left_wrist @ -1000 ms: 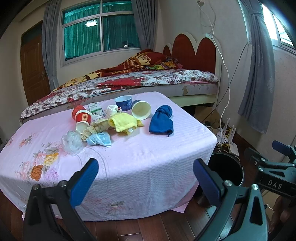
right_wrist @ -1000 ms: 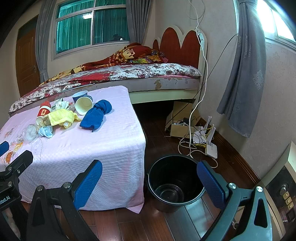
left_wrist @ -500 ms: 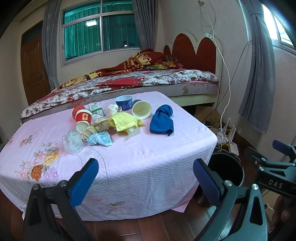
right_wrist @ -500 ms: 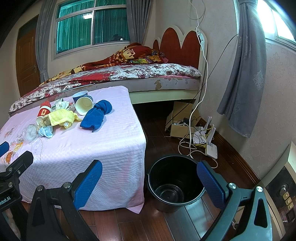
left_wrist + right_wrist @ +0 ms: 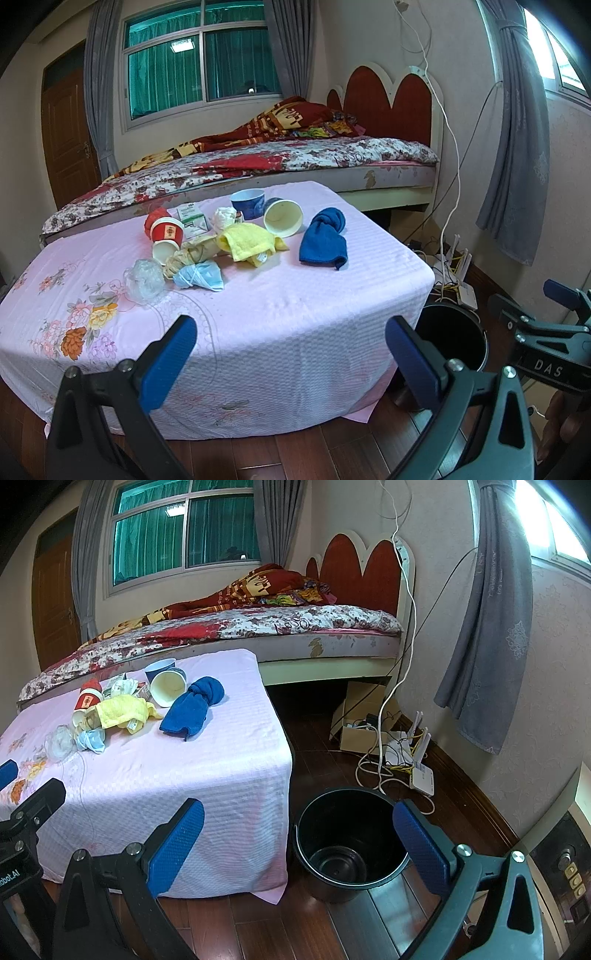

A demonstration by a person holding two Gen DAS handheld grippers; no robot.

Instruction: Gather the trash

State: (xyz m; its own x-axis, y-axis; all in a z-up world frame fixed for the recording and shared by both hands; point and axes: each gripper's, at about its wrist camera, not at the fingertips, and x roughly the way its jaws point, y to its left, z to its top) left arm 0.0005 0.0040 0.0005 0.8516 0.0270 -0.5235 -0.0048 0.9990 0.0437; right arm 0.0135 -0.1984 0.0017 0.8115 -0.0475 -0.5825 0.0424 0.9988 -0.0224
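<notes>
A low table [image 5: 295, 325] draped in a pink flowered cloth stands near the bed [image 5: 280, 162], and the trash lies clustered toward its far side. Beside the table's right corner a black bucket [image 5: 351, 849] stands upright on the wood floor, mouth up. On the cloth, a blue towel [image 5: 325, 240] lies rolled, its long axis running away toward the bed. Left of it sits a crumpled yellow cloth [image 5: 247, 243]. A cream paper cup [image 5: 282, 218] lies on its side, mouth facing us; a red cup [image 5: 167, 234] is tipped likewise. A light blue face mask [image 5: 199, 278] lies bunched nearest us. The left gripper [image 5: 288, 354] and right gripper [image 5: 299, 840] both hang spread wide, holding nothing.
</notes>
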